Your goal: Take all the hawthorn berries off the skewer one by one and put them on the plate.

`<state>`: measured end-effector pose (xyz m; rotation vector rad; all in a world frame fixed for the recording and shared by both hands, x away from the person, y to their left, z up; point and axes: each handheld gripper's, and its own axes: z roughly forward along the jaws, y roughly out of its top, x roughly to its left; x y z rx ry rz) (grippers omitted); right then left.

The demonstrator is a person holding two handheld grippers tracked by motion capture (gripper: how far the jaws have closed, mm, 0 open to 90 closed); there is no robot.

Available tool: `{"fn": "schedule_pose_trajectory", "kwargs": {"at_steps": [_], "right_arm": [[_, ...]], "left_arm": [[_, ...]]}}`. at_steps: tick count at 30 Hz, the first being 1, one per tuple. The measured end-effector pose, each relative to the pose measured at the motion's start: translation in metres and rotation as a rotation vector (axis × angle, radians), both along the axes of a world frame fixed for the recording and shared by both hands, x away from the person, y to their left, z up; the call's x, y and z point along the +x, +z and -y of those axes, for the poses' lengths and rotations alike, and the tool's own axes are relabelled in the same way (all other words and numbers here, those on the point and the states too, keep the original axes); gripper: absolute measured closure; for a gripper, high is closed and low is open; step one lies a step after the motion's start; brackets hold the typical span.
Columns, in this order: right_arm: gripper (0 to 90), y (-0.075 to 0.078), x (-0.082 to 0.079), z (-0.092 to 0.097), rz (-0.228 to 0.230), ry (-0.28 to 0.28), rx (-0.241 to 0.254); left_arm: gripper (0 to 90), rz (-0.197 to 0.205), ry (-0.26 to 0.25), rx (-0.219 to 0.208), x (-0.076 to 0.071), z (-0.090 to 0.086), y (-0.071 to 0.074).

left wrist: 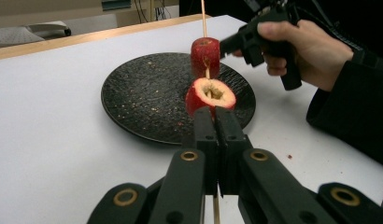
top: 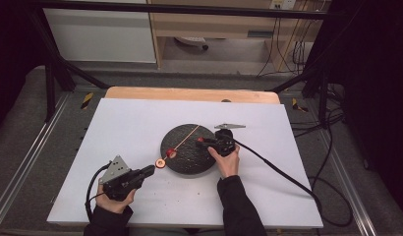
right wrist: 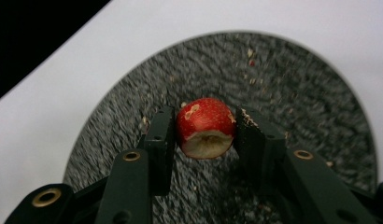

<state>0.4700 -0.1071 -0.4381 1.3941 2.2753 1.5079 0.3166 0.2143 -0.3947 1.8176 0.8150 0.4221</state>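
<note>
Removing cored red fruit pieces from a thin wooden skewer.
We see one piece clamped in the right gripper above the round black speckled plate; two remain threaded on the skewer, pinched in the fully closed left gripper.

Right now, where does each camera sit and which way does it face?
High view: above the person's side, looking forward and down on the table; both forearms, left gripper, right gripper.
Left gripper view: on the left gripper, along the skewer toward the plate; the other hand.
Right gripper view: on the right gripper, down at a red fruit piece.
Shared: the plate in all three.
</note>
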Motion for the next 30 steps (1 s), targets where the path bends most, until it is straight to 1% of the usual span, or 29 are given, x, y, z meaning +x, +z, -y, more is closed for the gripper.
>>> {"fn": "schedule_pose_trajectory", "kwargs": {"at_steps": [3, 5, 9, 11, 14, 16, 19, 22, 27, 30], "right_arm": [[59.5, -0.008, -0.002, -0.004, -0.014, 0.010, -0.028], [59.5, -0.011, -0.003, -0.005, -0.013, 0.018, -0.042], [59.2, -0.014, -0.005, -0.006, -0.020, 0.023, -0.071], [56.3, -0.013, -0.006, -0.006, -0.015, 0.022, -0.072], [50.2, -0.006, -0.008, -0.004, -0.005, 0.022, -0.063], [45.1, 0.001, -0.011, -0.002, 0.016, 0.020, -0.051], [35.2, 0.013, -0.018, 0.001, 0.041, 0.031, -0.020], [24.4, 0.022, -0.027, 0.002, 0.052, 0.047, 0.019], [12.1, 0.029, -0.041, 0.002, 0.067, 0.070, 0.051], [7.8, 0.030, -0.049, 0.000, 0.071, 0.085, 0.062]], "left_arm": [[88.5, -0.002, 0.001, 0.002, 0.000, 0.001, -0.001], [88.5, -0.002, 0.000, 0.001, 0.000, 0.001, -0.001], [88.5, -0.006, 0.000, 0.004, 0.001, 0.002, -0.002], [88.5, -0.008, 0.000, 0.004, 0.001, 0.002, -0.002], [88.5, -0.007, 0.000, 0.006, 0.001, 0.003, -0.003], [88.5, -0.008, 0.001, 0.008, 0.001, 0.003, -0.003], [88.5, -0.011, 0.005, 0.008, 0.001, 0.003, -0.003], [88.5, -0.014, 0.010, 0.010, 0.002, 0.004, -0.004], [88.5, -0.013, 0.010, 0.012, 0.003, 0.005, -0.004], [88.5, -0.014, 0.010, 0.013, 0.003, 0.007, -0.005]]}}
